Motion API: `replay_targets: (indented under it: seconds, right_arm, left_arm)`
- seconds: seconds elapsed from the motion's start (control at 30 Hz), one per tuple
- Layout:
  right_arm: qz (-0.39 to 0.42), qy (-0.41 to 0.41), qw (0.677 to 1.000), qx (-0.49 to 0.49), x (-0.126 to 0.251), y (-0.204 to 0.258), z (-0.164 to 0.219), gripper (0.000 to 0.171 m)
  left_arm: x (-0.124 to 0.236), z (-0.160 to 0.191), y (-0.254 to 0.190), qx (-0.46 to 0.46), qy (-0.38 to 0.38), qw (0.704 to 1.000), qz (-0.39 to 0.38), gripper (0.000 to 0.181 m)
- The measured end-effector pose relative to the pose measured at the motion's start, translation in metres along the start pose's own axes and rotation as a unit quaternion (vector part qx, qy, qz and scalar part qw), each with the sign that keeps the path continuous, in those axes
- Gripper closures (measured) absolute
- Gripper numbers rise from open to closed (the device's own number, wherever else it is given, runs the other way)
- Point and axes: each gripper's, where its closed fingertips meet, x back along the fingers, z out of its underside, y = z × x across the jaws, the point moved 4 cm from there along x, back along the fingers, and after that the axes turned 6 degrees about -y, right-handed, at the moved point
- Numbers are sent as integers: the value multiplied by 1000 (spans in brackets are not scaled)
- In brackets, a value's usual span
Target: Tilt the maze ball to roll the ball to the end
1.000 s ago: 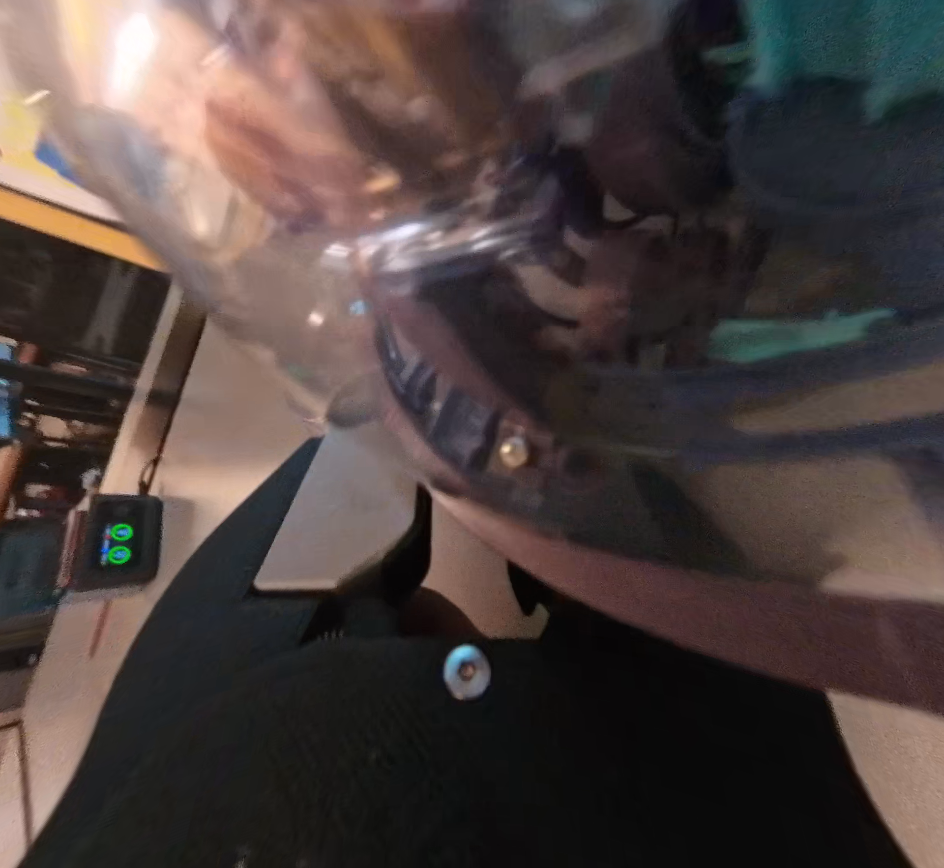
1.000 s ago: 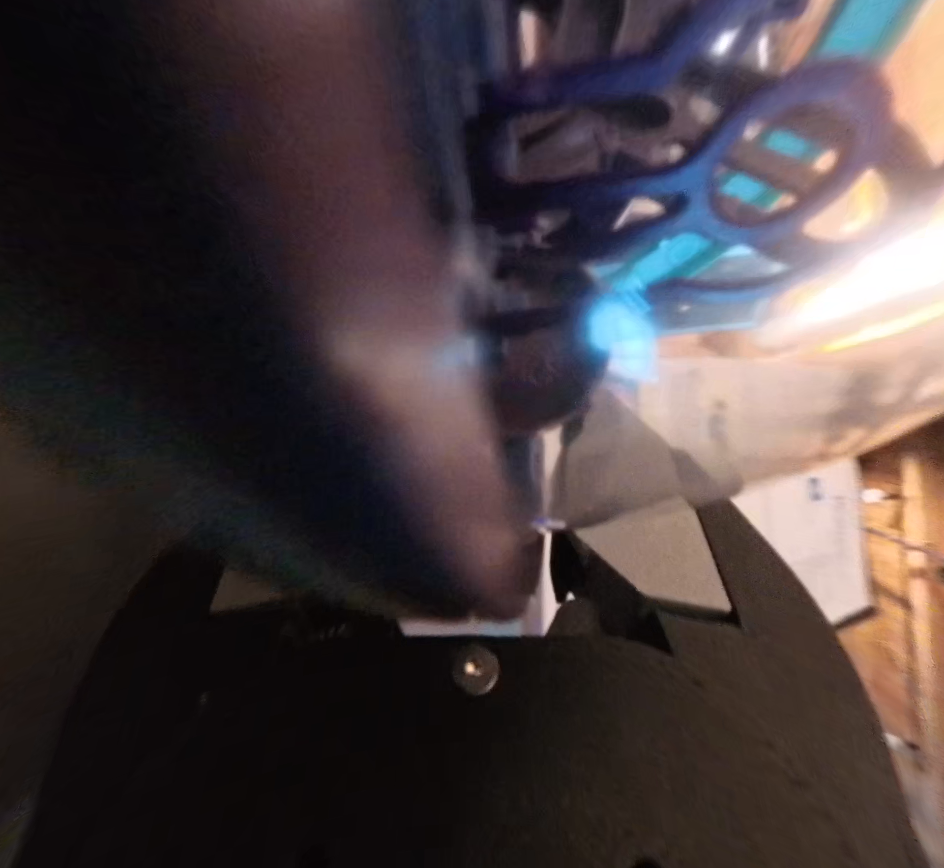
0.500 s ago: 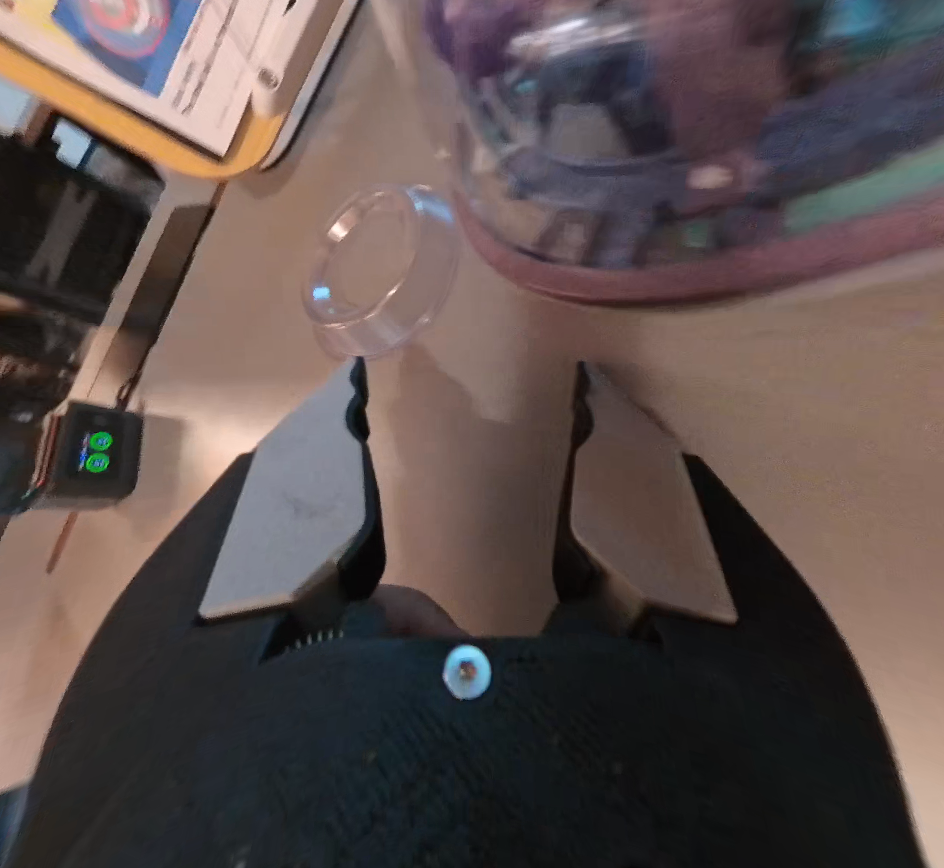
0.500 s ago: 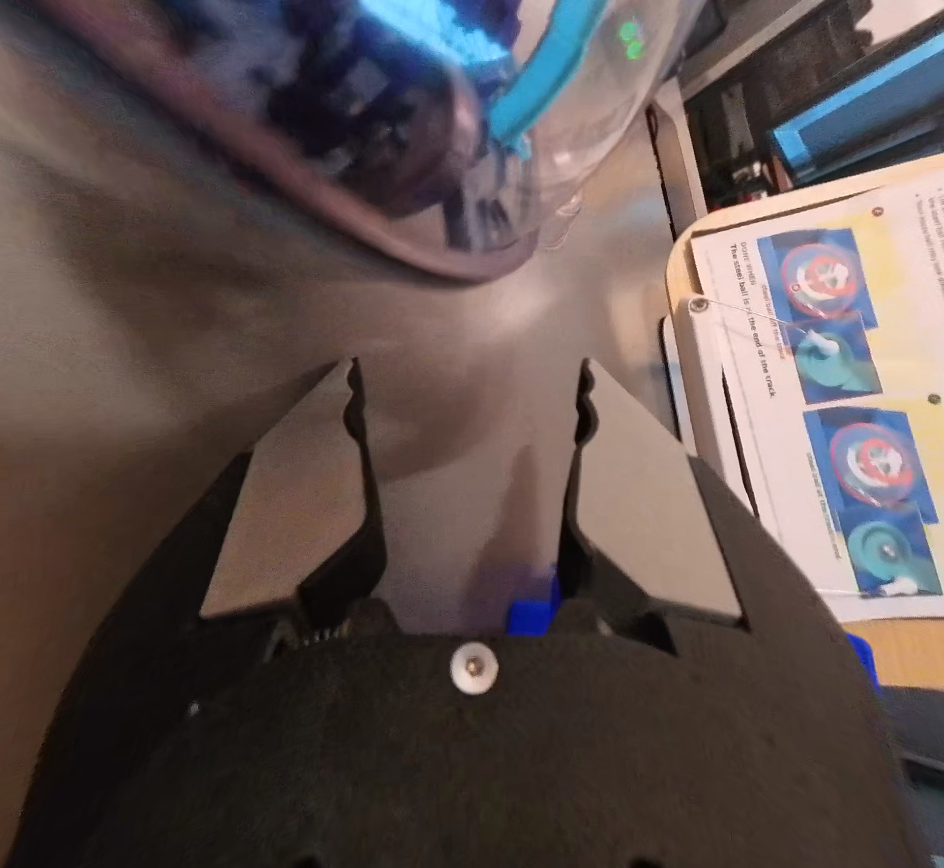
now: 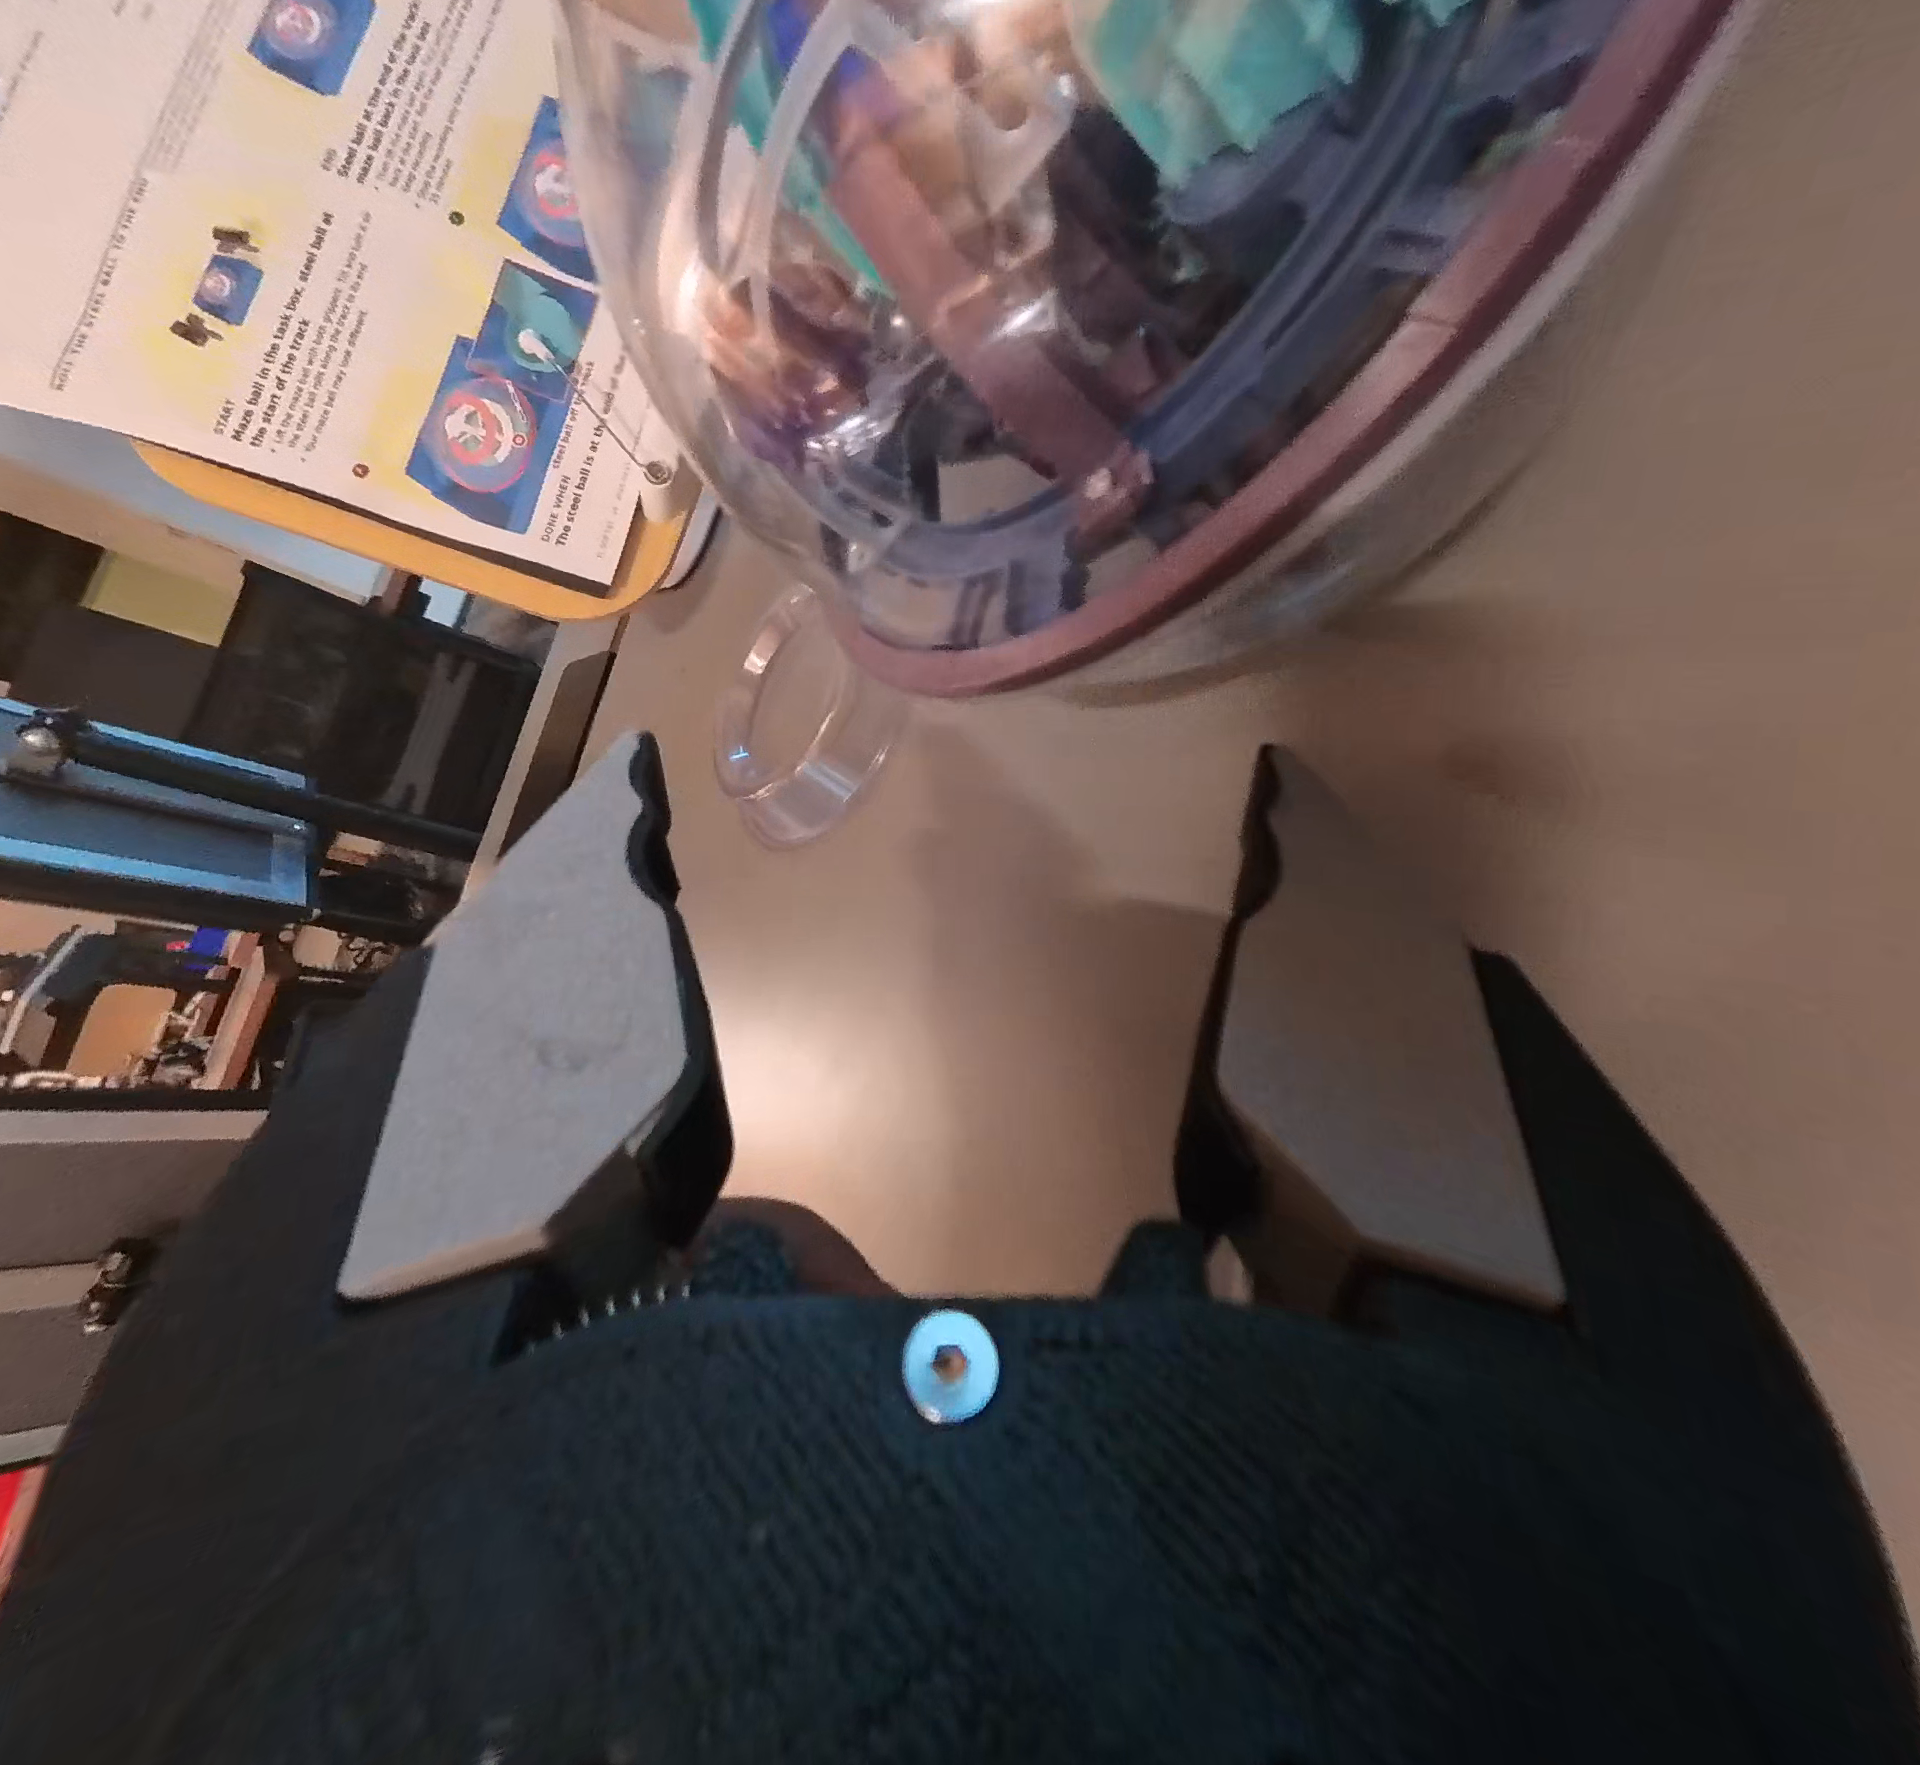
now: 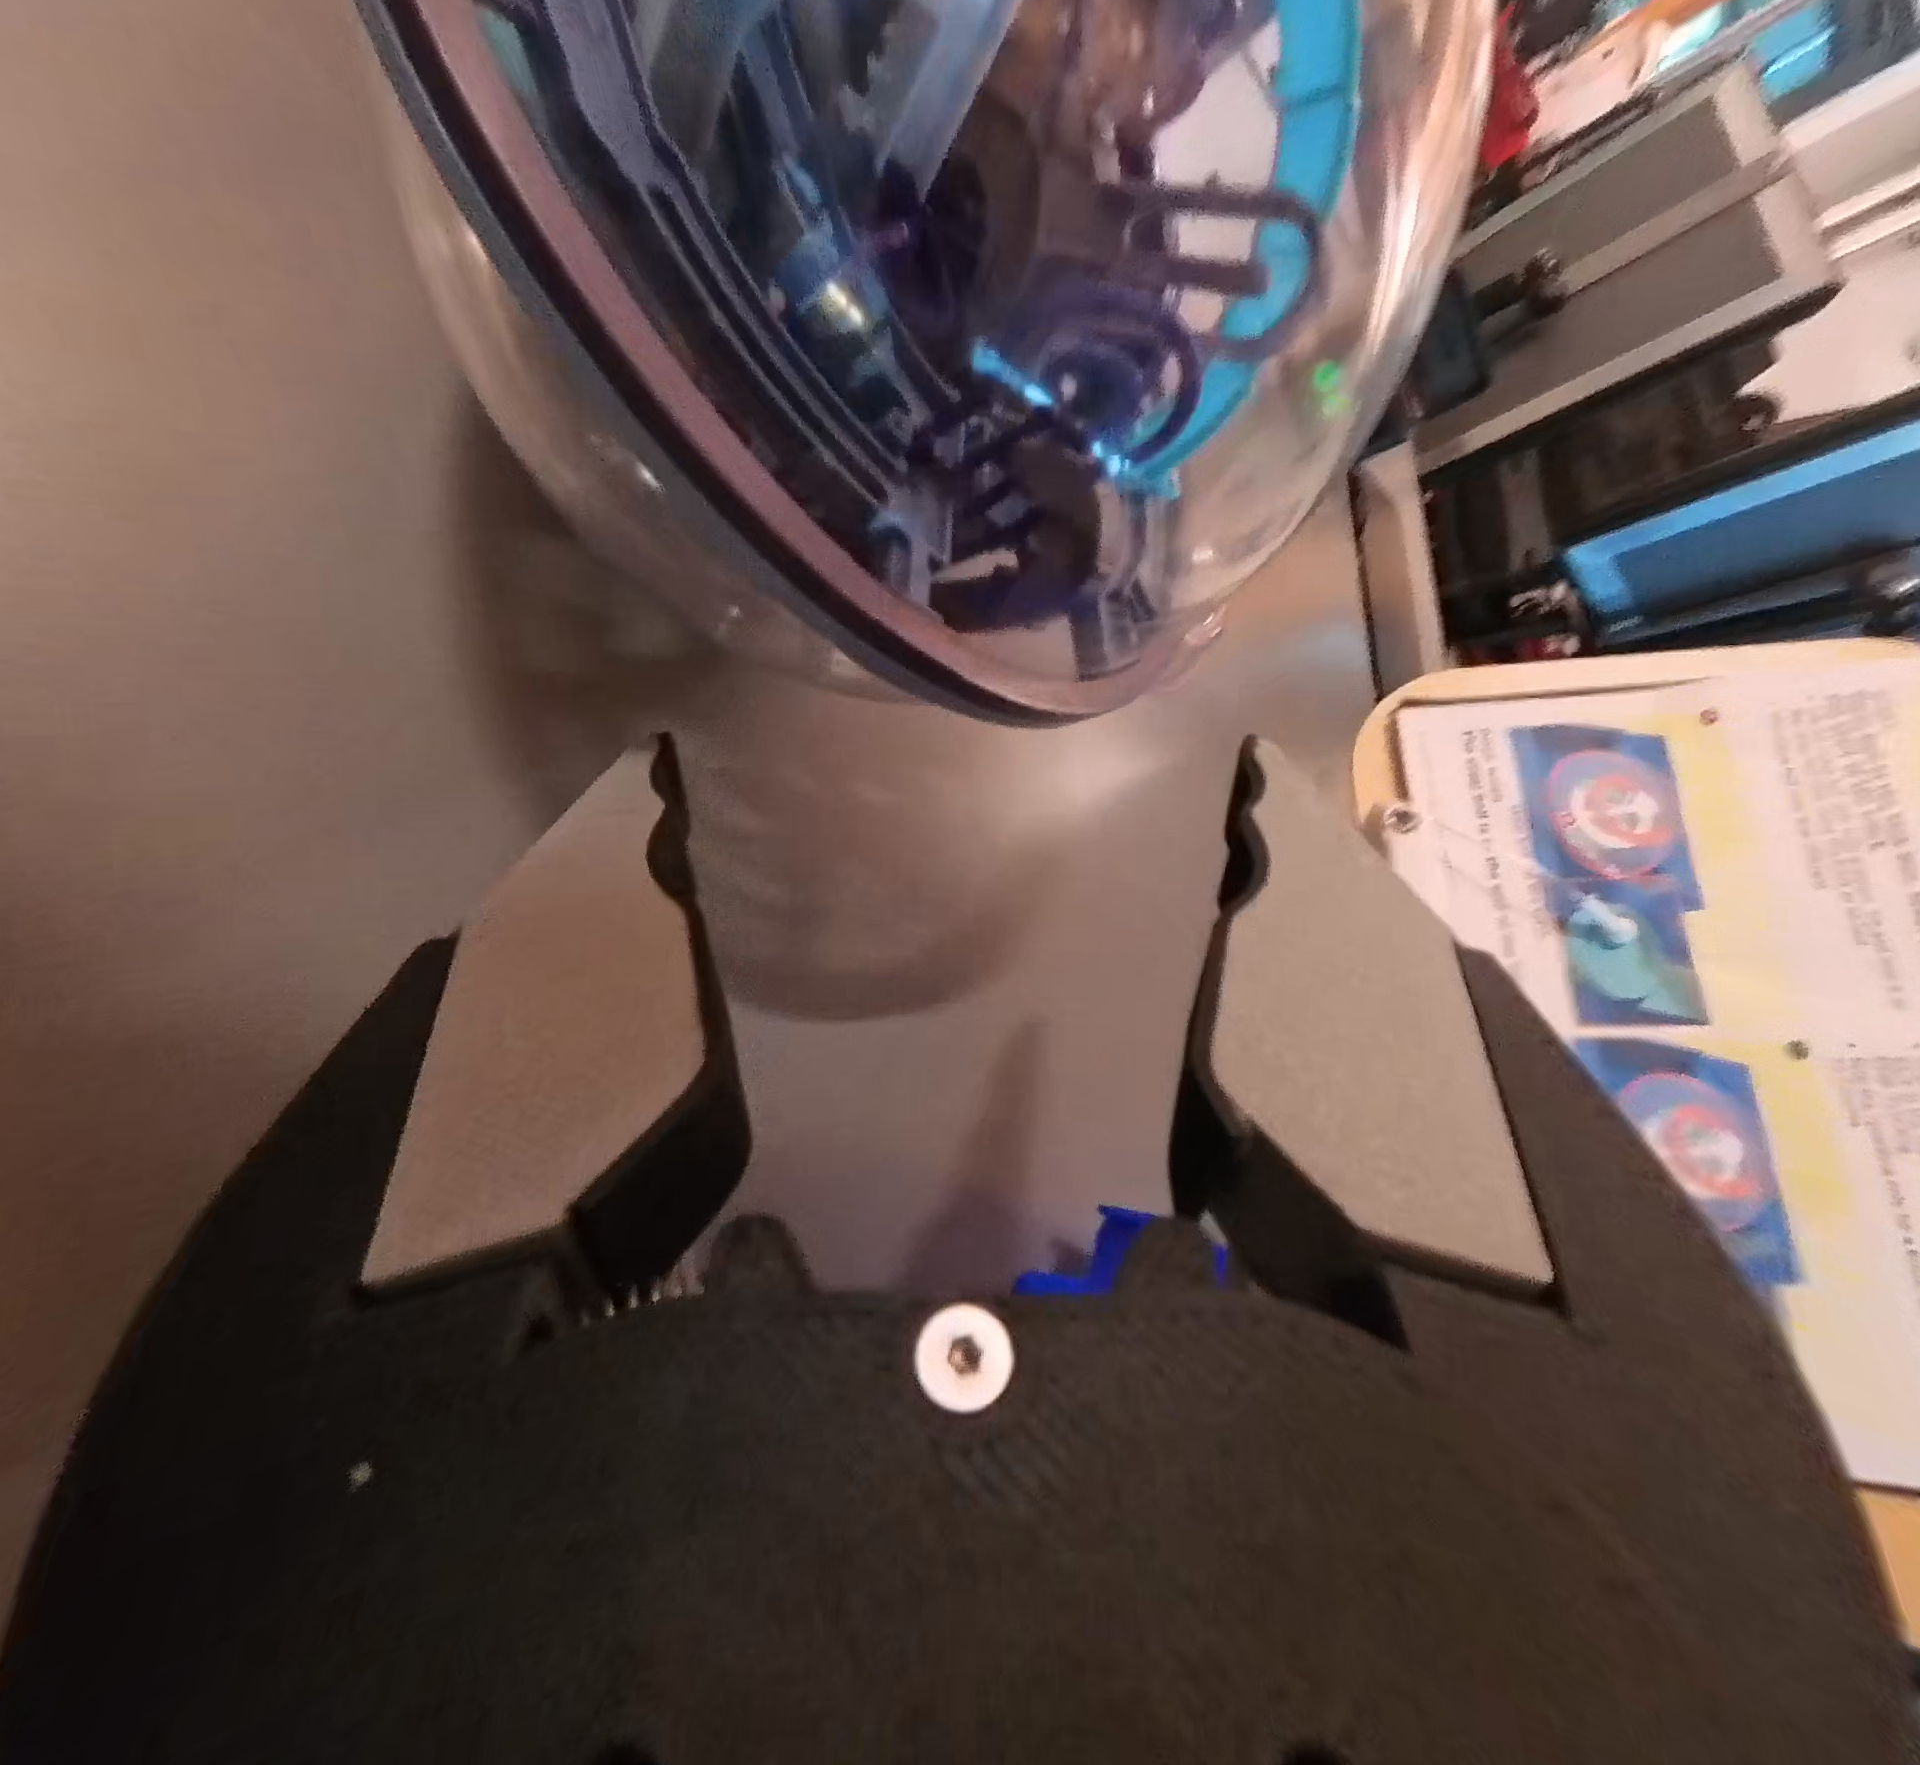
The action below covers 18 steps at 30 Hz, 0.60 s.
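Note:
The maze ball (image 5: 1122, 261) is a clear sphere with teal, blue and brown tracks inside and a dark red band round its middle. It rests on the beige table just ahead of my left gripper (image 5: 951, 780), which is open and empty. In the right wrist view the maze ball (image 6: 894, 261) fills the top, just beyond my right gripper (image 6: 951, 780), also open and empty. A small steel ball (image 6: 842, 297) shows on a track inside.
A clear plastic ring stand (image 5: 805, 728) lies on the table beside the ball. A printed instruction sheet on a yellow board (image 5: 312, 209) lies at the left; it also shows in the right wrist view (image 6: 1662, 988). Shelves and cases (image 6: 1662, 365) stand beyond the table edge.
Both grippers let go of the maze ball, opened and drew back. The ball went from filling both views to sitting on the table ahead of the fingers.

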Motion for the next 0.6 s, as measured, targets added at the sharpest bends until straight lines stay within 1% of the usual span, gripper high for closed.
replay_targets:
  seconds: [0.1, 0.17, 0.2, 0.23, 0.3, 0.33, 0.4, 0.5, 0.6]
  right_arm:
    - [29, -45, 998, 40, 4, -4, -23, 69]
    - [32, -43, 996, 76, 1, -2, -33, 68]
    - [31, -41, 994, 97, -2, 1, -37, 68]
    - [29, -35, 992, 120, -6, 3, -38, 64]
    - [47, -28, 988, 148, -12, 2, -42, 46]
    - [49, -32, 987, 146, -16, 2, -44, 41]
    - [42, -46, 990, 130, -19, 0, -48, 39]
    - [25, -84, 993, 77, -25, -7, -46, 38]
    - [45, -114, 991, 55, -37, -15, -35, 34]
  left_arm:
    - [5, -16, -11, -20, -19, 1000, 3, 71]
    - [5, -32, -16, -52, -40, 998, -2, 72]
    - [3, -36, -19, -72, -45, 996, -5, 69]
    - [-2, -37, -19, -88, -42, 995, -13, 65]
    - [-12, -35, -15, -106, -30, 994, -17, 63]
    - [-15, -33, -12, -108, -23, 994, -11, 62]
    - [-22, -25, -6, -100, -5, 995, 2, 60]
    - [-30, -15, 1, -54, -16, 997, 44, 59]
    - [-39, -10, 10, -20, -26, 997, 66, 57]
